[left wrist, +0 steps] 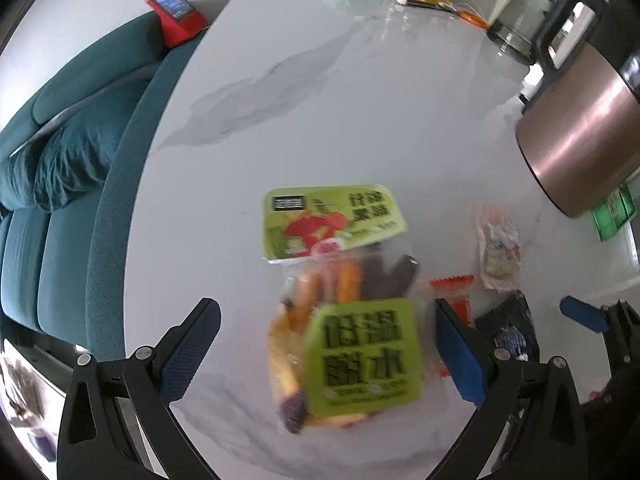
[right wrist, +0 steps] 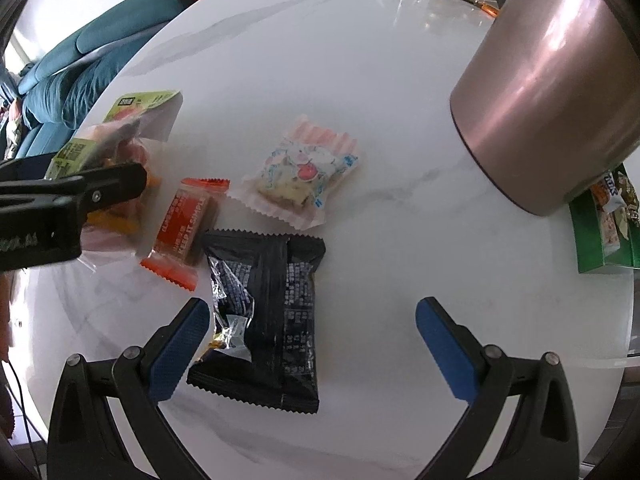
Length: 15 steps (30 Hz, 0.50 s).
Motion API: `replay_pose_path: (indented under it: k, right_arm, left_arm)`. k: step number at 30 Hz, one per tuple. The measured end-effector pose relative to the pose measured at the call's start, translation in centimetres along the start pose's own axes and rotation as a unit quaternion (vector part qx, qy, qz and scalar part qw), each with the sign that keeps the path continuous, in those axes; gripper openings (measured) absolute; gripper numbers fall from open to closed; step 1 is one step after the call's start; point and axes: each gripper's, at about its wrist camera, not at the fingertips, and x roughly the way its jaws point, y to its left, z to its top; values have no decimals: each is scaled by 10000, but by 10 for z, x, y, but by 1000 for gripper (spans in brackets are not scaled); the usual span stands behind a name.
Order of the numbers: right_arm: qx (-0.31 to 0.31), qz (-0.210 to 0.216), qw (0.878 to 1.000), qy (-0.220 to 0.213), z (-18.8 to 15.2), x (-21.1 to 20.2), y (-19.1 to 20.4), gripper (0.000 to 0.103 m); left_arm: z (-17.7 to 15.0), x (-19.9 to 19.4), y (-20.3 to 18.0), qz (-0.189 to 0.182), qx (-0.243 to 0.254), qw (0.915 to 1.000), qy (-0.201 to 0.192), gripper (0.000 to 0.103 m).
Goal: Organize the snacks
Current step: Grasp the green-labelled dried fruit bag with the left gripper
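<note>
The vegetable-crisp bag, light, crinkly and apparently crushable, lies on the counter between the released jaws of the left gripper; its sealed header is best pinched. The right gripper is spread over the black packet.

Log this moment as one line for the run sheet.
left gripper: open, around veggie bag | right gripper: open, over black packet | orange bar, pink packet: on table

Teal sofa, red device, copper pot on marble table.
</note>
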Motion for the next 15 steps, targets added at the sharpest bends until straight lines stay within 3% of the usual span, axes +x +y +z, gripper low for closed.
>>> replay_pose_path:
  k: [5,15]
  right_arm:
    - [-60,-13,10000,26,6,7,10,103]
    - [-95,54,9999,83,13,10,10,103]
  left_arm:
    - [-2,15,-2,86,60,9995,281,100]
    - [3,22,1,43,-17,9995,319,100]
